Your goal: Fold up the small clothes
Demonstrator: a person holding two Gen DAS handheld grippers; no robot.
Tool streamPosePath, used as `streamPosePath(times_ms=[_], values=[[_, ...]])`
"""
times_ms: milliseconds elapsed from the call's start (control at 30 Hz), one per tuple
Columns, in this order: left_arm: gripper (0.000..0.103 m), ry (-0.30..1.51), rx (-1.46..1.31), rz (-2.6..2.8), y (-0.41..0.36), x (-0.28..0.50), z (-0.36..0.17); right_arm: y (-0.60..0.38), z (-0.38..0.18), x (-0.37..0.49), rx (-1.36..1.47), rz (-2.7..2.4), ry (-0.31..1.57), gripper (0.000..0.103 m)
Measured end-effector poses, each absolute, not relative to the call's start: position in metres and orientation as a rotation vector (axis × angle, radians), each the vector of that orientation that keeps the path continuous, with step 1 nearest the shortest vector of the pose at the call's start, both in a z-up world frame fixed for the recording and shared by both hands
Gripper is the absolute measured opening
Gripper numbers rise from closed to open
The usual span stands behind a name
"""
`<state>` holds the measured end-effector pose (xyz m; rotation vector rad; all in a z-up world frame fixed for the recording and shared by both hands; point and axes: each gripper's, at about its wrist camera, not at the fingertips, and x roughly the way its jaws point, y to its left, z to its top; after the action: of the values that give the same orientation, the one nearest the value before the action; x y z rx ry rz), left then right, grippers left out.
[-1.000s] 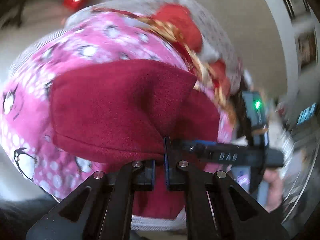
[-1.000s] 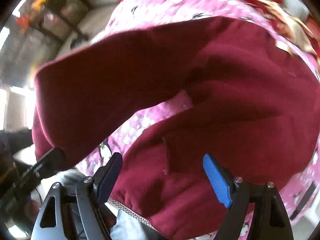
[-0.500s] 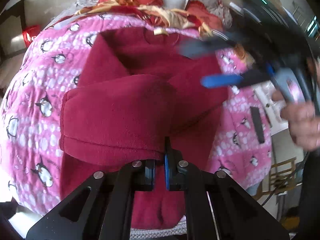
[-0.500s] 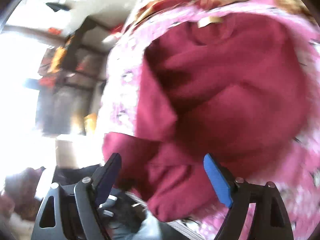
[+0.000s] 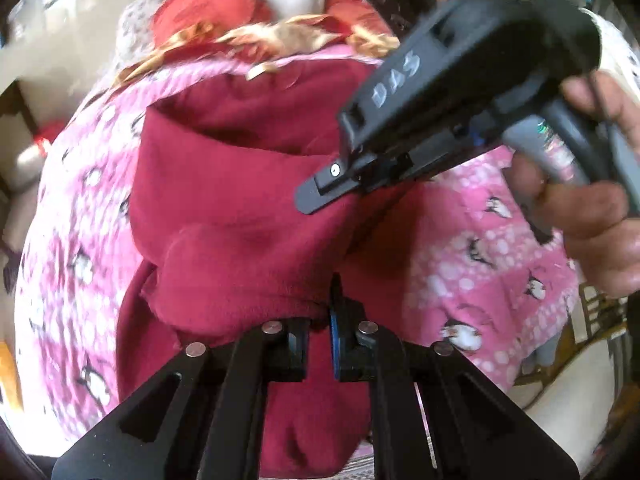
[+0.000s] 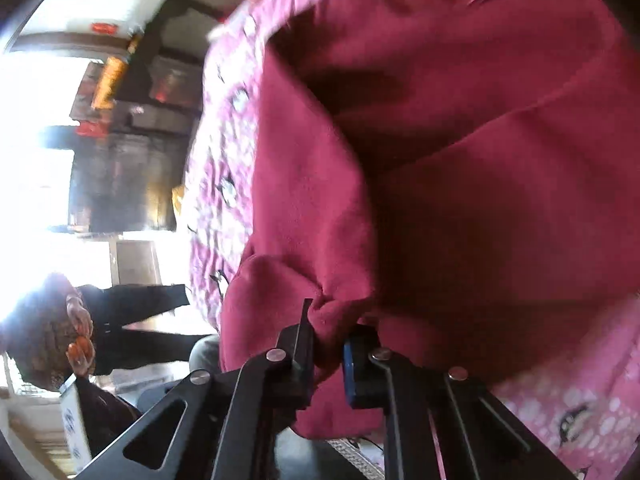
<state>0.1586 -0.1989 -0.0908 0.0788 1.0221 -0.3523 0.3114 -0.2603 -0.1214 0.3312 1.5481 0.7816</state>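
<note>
Where the left gripper [image 5: 320, 344] met cloth, its two fingers were pressed nearly together on a thick fold of the maroon fleece garment [image 5: 240, 208], the blue pad [image 5: 335, 344] showing on the right-hand finger. Fold bunched above the fingertips and hung over them toward the near edge of the bed.

Right gripper [image 6: 326, 354]: fingers clamped on a gathered knot of the same garment's edge, a blue pad [image 6: 349, 372] on the right-hand finger, cloth puckered between the two. Seen from the left wrist view, the right gripper [image 5: 320, 196] was a black body marked "DAS", one finger tip laid against the garment's right side, a green light at its top; the person's right hand [image 5: 592, 200] gripped its handle at the right of the frame.

Garment: maroon fleece, partly folded, one layer doubled over another, a pale label [image 5: 260, 71] near its far edge. It lay on the pink penguin-print blanket [image 5: 480, 264], roughly midway across the bed and reaching to its near edge.

Blanket: pink with white dots and penguins, covering the bed on both sides of the garment.

Far edge of the bed: red and gold cloth [image 5: 248, 28] heaped beyond the blanket, blurred.

Background in the right wrist view: dark shelving [image 6: 132, 152], blurred, against bright light.
</note>
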Motion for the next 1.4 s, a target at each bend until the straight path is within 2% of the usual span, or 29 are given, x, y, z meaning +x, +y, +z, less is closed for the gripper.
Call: streamPosePath(times_ms=[100, 233, 300, 333, 367, 400, 533, 600, 733, 800, 867, 900, 933, 967, 1000, 1033, 1067, 1167, 1200, 1233, 1267, 1300, 1333, 1400], values=[[0.009, 1.109, 0.050, -0.453, -0.198, 0.154, -0.104, -0.286, -0.131, 0.308, 0.315, 0.670, 1.493, 0.011], [0.011, 1.162, -0.078, -0.561, -0.151, 0.137, -0.103, -0.307, -0.166, 0.324, 0.369, 0.599, 1.475, 0.012], [0.028, 1.151, -0.135, -0.517, -0.117, 0.135, -0.098, -0.317, -0.177, 0.320, 0.434, 0.595, 1.483, 0.024], [0.048, 1.138, -0.165, -0.476, -0.099, 0.135, -0.097, -0.318, -0.173, 0.314, 0.430, 0.580, 1.466, 0.029], [0.058, 1.127, -0.178, -0.435, -0.086, 0.136, -0.096, -0.321, -0.170, 0.308, 0.427, 0.570, 1.444, 0.045], [0.059, 1.119, -0.192, -0.388, -0.071, 0.138, -0.097, -0.325, -0.167, 0.301, 0.432, 0.564, 1.426, 0.056], [0.059, 1.150, -0.269, -0.314, -0.038, 0.150, -0.109, -0.330, -0.155, 0.276, 0.491, 0.562, 1.387, 0.057], [0.059, 1.177, -0.263, -0.231, -0.028, 0.161, -0.123, -0.313, -0.150, 0.269, 0.500, 0.577, 1.375, 0.061], [0.059, 1.245, -0.248, -0.103, -0.002, 0.173, -0.155, -0.260, -0.129, 0.256, 0.316, 0.559, 1.345, 0.067], [0.059, 1.286, -0.254, -0.078, 0.005, 0.177, -0.168, -0.218, -0.123, 0.253, 0.141, 0.501, 1.296, 0.085], [0.059, 1.319, -0.253, -0.066, 0.007, 0.179, -0.179, -0.186, -0.131, 0.253, -0.061, 0.400, 1.263, 0.086], [0.059, 1.321, -0.256, -0.075, 0.007, 0.177, -0.181, -0.172, -0.137, 0.256, -0.150, 0.336, 1.236, 0.083], [0.059, 1.323, -0.253, -0.089, 0.004, 0.175, -0.180, -0.163, -0.148, 0.261, -0.174, 0.329, 1.249, 0.075], [0.059, 1.321, -0.256, -0.096, 0.003, 0.174, -0.180, -0.161, -0.156, 0.264, -0.170, 0.333, 1.285, 0.042], [0.059, 1.316, -0.267, -0.106, 0.003, 0.173, -0.179, -0.165, -0.158, 0.265, -0.155, 0.313, 1.299, 0.027], [0.059, 1.314, -0.279, -0.119, 0.002, 0.171, -0.178, -0.175, -0.152, 0.262, -0.113, 0.314, 1.285, 0.023], [0.059, 1.315, -0.286, -0.140, 0.000, 0.170, -0.177, -0.188, -0.147, 0.259, -0.075, 0.317, 1.282, 0.011], [0.059, 1.325, -0.281, -0.151, -0.006, 0.173, -0.180, -0.242, -0.119, 0.240, 0.129, 0.333, 1.216, 0.012], [0.059, 1.331, -0.284, -0.155, -0.006, 0.175, -0.180, -0.267, -0.116, 0.233, 0.229, 0.327, 1.196, 0.020], [0.059, 1.339, -0.294, -0.160, -0.012, 0.182, -0.182, -0.287, -0.118, 0.229, 0.313, 0.308, 1.187, 0.029], [0.059, 1.348, -0.309, -0.161, -0.012, 0.182, -0.183, -0.310, -0.123, 0.221, 0.396, 0.280, 1.179, 0.050], [0.059, 1.355, -0.319, -0.162, -0.012, 0.182, -0.183, -0.338, -0.130, 0.208, 0.481, 0.246, 1.172, 0.063], [0.059, 1.355, -0.320, -0.166, -0.013, 0.182, -0.182, -0.356, -0.137, 0.192, 0.553, 0.225, 1.170, 0.065], [0.041, 1.367, -0.320, -0.184, -0.015, 0.185, -0.182, -0.363, -0.146, 0.166, 0.637, 0.263, 1.176, 0.065]])
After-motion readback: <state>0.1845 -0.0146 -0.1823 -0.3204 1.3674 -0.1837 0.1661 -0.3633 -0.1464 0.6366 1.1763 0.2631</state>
